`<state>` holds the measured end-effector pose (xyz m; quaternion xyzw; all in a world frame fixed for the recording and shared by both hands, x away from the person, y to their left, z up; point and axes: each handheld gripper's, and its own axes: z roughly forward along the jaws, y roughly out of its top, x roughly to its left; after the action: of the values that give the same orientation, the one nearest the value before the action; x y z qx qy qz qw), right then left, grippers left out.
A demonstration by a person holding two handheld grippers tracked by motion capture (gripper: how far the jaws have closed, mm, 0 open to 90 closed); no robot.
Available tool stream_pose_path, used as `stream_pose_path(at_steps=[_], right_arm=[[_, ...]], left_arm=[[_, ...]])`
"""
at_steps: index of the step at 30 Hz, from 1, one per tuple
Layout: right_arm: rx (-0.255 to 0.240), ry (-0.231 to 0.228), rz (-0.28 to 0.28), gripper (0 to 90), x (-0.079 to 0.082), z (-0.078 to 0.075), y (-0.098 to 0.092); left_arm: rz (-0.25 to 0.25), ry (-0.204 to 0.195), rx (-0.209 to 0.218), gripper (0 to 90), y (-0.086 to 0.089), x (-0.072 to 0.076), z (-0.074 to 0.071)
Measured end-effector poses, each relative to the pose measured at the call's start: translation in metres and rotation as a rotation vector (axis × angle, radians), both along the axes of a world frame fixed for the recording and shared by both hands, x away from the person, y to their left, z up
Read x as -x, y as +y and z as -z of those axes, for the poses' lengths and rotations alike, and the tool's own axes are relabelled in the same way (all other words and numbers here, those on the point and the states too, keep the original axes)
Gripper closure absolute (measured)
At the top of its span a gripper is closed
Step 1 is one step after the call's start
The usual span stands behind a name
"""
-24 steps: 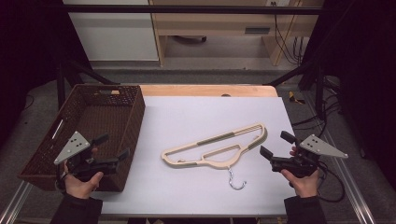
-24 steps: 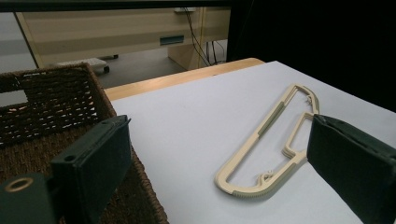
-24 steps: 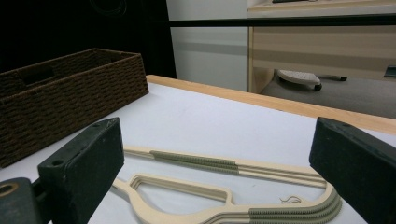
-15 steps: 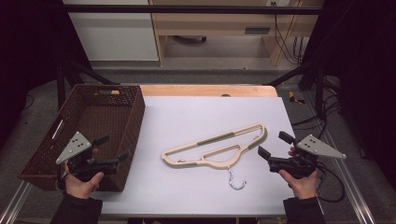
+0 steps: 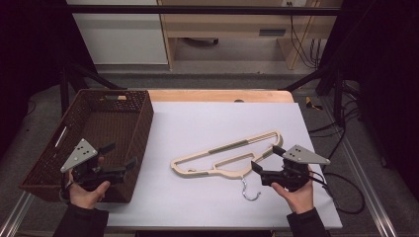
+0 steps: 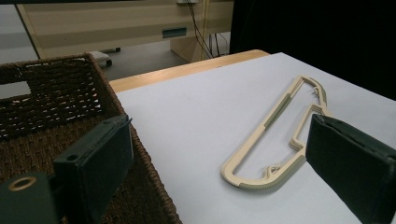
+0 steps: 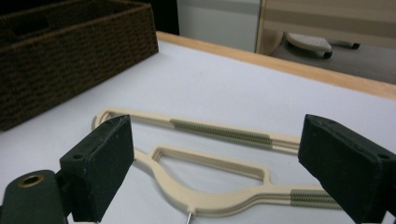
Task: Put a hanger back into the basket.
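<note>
From the high view, I see the cream hanger (image 5: pixel 227 157) lying flat on the white table (image 5: pixel 207 123), a little right of centre in the frame, its metal hook (image 5: pixel 248 190) pointing toward the bottom edge. My right gripper (image 5: pixel 264 160) sits at the lower right, just beside the hanger's right end, jaws spread wide with nothing between them. My left gripper (image 5: pixel 120 155) is at the lower left, over the near right corner of the brown wicker basket (image 5: pixel 54 158), jaws likewise wide apart and empty.

In the left gripper view, I have the basket (image 6: pixel 56 107) filling the left side and the hanger (image 6: pixel 280 135) lying to the right of centre, well beyond the spread jaws, which grip nothing.

In the right gripper view, the hanger (image 7: pixel 210 154) runs across the lower middle of the frame, ahead of the two open jaws; neither pad touches it. The basket (image 7: pixel 70 51) is at the upper left.
</note>
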<state>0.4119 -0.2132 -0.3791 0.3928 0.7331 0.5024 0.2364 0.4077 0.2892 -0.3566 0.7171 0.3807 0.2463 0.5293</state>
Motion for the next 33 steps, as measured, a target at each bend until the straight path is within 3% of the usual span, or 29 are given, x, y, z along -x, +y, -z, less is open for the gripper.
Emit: stream_pose_path(at_steps=[4, 14, 19, 22, 25, 33], right_arm=[[0.027, 0.023, -0.002, 12.3, -0.002, 0.007, 0.007], [0.067, 0.135, -0.015, 20.8, -0.004, 0.030, 0.024], [0.083, 0.211, 0.001, 28.4, -0.006, 0.047, 0.027], [0.090, 0.234, 0.004, 31.7, -0.006, 0.053, 0.028], [0.143, 0.280, 0.017, 38.4, -0.008, 0.063, 0.034], [0.174, 0.332, 0.034, 50.4, -0.011, 0.074, 0.037]], left_arm=[[-0.001, 0.000, -0.005, 7.2, -0.003, -0.001, 0.001], [0.002, -0.004, -0.014, 7.2, -0.003, 0.001, 0.000], [0.000, -0.008, -0.013, 7.2, -0.003, 0.001, 0.000], [-0.005, -0.009, -0.006, 7.2, -0.002, 0.001, 0.000], [-0.005, -0.012, -0.010, 7.2, -0.002, 0.002, -0.001], [-0.005, -0.009, -0.015, 7.3, -0.003, 0.001, 0.001]])
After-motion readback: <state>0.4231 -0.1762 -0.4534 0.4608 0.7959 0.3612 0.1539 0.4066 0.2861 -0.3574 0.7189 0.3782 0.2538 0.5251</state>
